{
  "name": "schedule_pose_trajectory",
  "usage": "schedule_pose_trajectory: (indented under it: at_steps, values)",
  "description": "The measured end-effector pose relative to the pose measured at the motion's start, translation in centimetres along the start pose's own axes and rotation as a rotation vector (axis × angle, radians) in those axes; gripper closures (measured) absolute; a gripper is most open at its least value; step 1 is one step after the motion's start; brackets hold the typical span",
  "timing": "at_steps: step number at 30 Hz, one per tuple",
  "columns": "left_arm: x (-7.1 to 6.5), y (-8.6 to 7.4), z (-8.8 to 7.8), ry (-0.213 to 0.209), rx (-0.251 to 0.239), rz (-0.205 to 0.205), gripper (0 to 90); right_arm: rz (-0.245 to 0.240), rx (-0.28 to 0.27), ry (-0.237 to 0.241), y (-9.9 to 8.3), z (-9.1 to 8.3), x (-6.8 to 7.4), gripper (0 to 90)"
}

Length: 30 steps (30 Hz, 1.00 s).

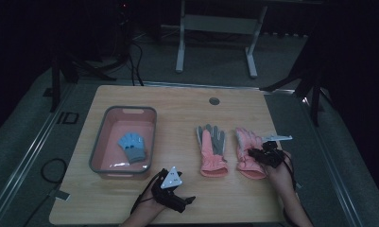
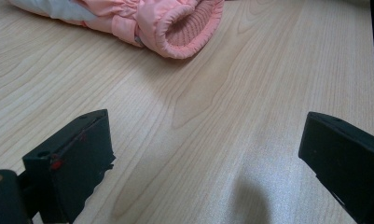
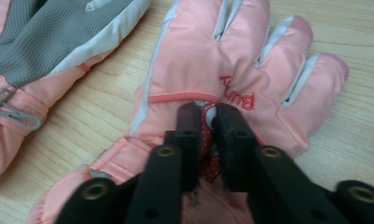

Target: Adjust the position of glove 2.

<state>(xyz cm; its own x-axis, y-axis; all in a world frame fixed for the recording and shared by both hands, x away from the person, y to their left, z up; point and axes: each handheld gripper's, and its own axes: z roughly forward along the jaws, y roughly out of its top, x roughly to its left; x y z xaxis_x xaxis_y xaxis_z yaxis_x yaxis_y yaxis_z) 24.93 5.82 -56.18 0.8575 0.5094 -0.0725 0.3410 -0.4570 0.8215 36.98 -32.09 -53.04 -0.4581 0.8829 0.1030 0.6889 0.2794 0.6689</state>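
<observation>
Pink glove, right-hand one of a pair, back up, flat on the worktop near its right edge, fingers toward the far edge, cuff toward the near edge. Right claw pressed together on a fold of fabric at the back of this glove, just above the cuff; a small dotted patch shows between the black jaws. Grip looks shallow: judged sound only if the pinch takes the outer shell firmly, so a straight, slow lift should keep the glove from slipping out.

Second pink glove, grey palm up, lies just beside it toward the worktop's middle, the two apart by a narrow strip of wood; a lift tilted that way could drag it.

Left claw spread wide, holding nothing, low over bare wood near the near edge.

Grey-rimmed basket with pink inside stands toward the left edge; a blue glove lies in it. Open wood lies between the pair and the basket, so a carry leftward looks unobstructed if it rises above the second glove and the basket rim.
</observation>
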Motion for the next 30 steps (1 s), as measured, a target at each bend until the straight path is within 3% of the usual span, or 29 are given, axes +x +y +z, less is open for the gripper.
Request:
schedule_pose_trajectory:
  at_steps: [7,9,18,30]
  values:
    - [0.0,0.0,0.0,0.002,-0.001,-0.004,3.0,0.036,-0.055,-0.057,0.3,-1.6,0.7,88.8]
    - [0.0,0.0,0.0,0.004,-0.001,0.001,3.1,0.029,-0.071,-0.09,0.7,-2.3,1.2,89.0]
    - [0.0,0.0,0.0,0.004,-0.002,0.001,3.0,0.056,-0.14,-0.128,3.4,-5.6,2.8,89.5]
    - [0.0,0.0,0.0,0.009,-0.002,0.002,3.1,0.035,-0.24,-0.097,6.9,-8.7,7.6,89.5]
